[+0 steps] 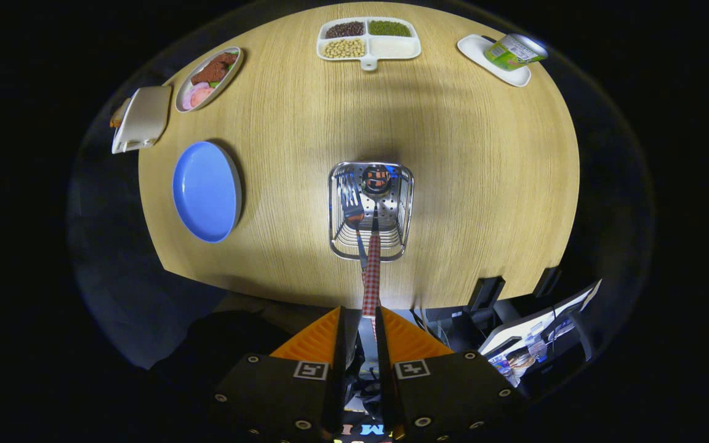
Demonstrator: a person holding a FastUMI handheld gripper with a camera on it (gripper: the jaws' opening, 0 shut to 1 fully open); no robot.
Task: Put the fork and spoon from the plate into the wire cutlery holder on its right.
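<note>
The gripper (360, 320) points steeply downward, its fingers (337, 335) nearly together, clamping a thin handle.

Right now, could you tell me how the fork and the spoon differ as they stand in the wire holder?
The fork leans at the left side of the wire holder, tines down and free of the gripper; the spoon stands at the middle. The spoon's red checked handle runs back between the fingers, which close on it; the fork's handle is thinner and darker. Both have their working ends inside the holder.
</note>
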